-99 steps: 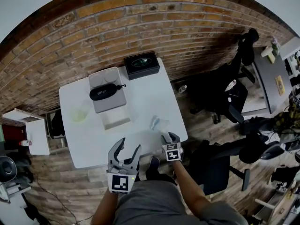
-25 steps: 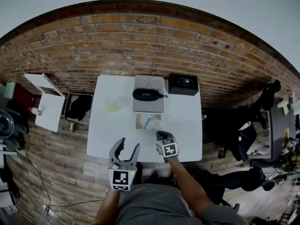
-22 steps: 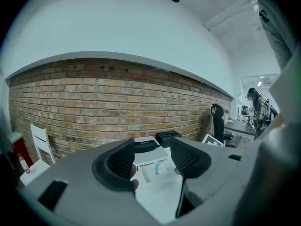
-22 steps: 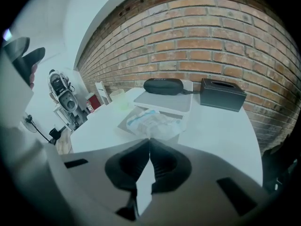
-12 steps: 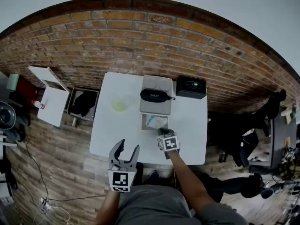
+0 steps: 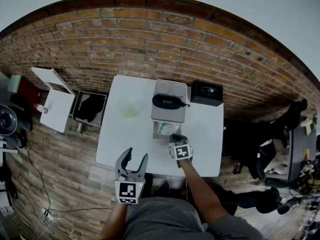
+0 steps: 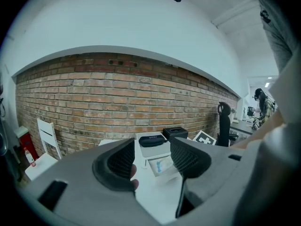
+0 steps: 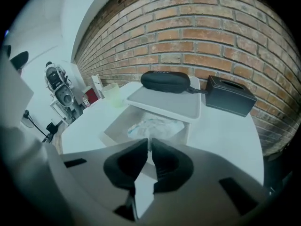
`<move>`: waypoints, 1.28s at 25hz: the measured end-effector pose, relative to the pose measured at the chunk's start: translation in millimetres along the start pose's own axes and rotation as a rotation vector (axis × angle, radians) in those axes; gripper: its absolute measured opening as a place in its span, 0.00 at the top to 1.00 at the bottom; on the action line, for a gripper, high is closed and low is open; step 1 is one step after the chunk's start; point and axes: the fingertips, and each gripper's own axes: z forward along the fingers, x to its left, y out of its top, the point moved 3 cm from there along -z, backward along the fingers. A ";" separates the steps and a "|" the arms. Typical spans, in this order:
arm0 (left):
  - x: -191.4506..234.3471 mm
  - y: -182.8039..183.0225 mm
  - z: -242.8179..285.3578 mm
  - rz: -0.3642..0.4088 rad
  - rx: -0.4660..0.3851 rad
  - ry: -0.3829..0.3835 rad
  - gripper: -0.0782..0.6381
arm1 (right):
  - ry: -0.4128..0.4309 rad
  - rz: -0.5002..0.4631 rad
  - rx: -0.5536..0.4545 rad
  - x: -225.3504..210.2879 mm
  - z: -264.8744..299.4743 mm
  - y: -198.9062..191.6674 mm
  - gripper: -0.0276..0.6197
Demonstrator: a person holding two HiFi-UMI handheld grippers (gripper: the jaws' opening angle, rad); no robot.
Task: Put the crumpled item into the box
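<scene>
Now the wad (image 8: 155, 125) lies inside the box (image 8: 115, 126), just ahead of my right gripper (image 8: 149, 144). Its jaws are opening, showing a narrow gap with nothing between them. Behind the box, the tray (image 8: 184, 105) bears a black case (image 8: 165, 81). My left gripper (image 7: 153, 157) hangs agape and empty.

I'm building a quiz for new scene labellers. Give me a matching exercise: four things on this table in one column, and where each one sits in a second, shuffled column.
Things
1. crumpled item
2. glasses case
3. black box
4. green cup

Places
A. on the table, left of the grey tray
B. inside the clear box
C. on top of the grey tray
D. on the table, right of the grey tray, near the brick wall

Pairs: 1-B, 2-C, 3-D, 4-A
</scene>
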 end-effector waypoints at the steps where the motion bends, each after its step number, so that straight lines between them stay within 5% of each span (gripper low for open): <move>1: 0.0 -0.1 0.1 0.001 0.000 0.000 0.56 | -0.002 -0.007 -0.009 -0.2 -0.2 0.6 0.89; 4: 0.0 -0.3 0.9 -0.001 0.001 -0.002 0.56 | 0.016 0.007 -0.015 -0.3 2.2 -2.0 0.71; 7: -0.4 0.4 1.2 0.003 0.004 -0.007 0.56 | 0.018 0.015 -0.019 0.1 -2.2 -3.1 0.65; 32: -7.3 -30.1 17.4 -0.015 0.031 0.020 0.56 | 0.079 0.119 -0.274 -5.9 -79.5 -14.3 0.58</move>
